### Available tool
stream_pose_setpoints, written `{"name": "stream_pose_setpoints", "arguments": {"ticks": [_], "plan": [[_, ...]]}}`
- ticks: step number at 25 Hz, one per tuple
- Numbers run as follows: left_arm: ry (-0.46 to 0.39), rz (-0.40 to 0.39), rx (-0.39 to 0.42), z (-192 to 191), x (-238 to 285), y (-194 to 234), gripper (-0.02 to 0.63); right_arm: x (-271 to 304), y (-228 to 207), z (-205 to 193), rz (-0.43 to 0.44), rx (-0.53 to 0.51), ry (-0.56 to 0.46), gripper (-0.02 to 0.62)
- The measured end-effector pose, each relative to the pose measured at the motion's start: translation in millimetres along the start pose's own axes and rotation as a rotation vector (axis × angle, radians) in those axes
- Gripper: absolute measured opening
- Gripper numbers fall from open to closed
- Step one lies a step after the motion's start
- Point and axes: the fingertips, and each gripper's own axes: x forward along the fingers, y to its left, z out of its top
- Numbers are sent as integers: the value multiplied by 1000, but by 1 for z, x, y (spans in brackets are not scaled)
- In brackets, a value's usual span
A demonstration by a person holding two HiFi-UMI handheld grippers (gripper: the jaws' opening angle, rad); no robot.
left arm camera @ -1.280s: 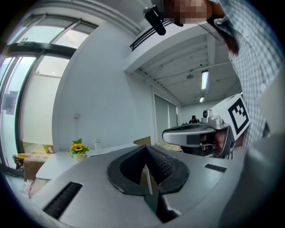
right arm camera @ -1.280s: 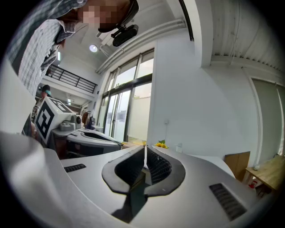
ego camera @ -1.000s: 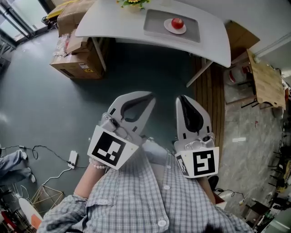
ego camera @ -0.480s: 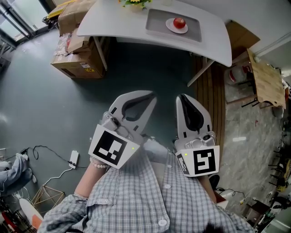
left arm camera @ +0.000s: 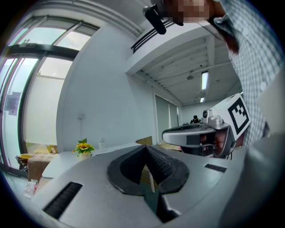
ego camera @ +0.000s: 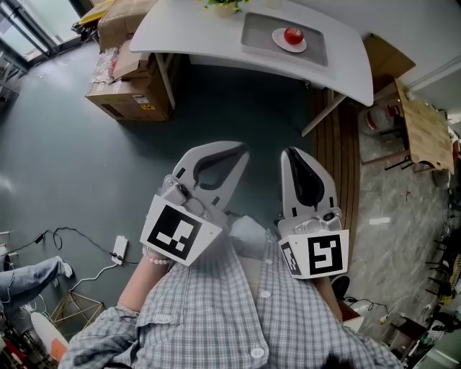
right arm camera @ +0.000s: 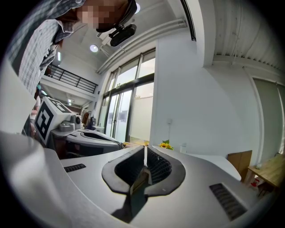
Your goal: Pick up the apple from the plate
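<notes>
A red apple [ego camera: 293, 34] lies on a small white plate [ego camera: 279, 41] in a grey tray [ego camera: 259, 32] on the white table [ego camera: 194, 32], far ahead at the top of the head view. My left gripper [ego camera: 236, 148] and right gripper [ego camera: 289, 153] are held close to my body, well short of the table, both shut with nothing between the jaws. In the left gripper view the jaws [left arm camera: 145, 149] meet at the tips; the right gripper view shows its jaws [right arm camera: 145, 149] closed too. The apple is hidden in both gripper views.
Sunflowers in a pot [ego camera: 225, 4] stand at the table's far edge. Cardboard boxes [ego camera: 126, 90] sit under the table's left end. A wooden table [ego camera: 425, 130] is at the right. A power strip and cable [ego camera: 119, 249] lie on the floor at the left.
The table and apple have slid slightly right and up in the head view. Both grippers hold the same place, still shut.
</notes>
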Motion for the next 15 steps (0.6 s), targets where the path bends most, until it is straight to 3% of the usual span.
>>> {"name": "stream_pose_setpoints", "arguments": {"ticks": [7,15], "plan": [[-2,7,0,-6,-18,12,11,-2,14,-2,-33,-16,-4,32],[10,44,-44,-13,-26,25,11,-11,-11,-6,-105,-12,13,32]]}}
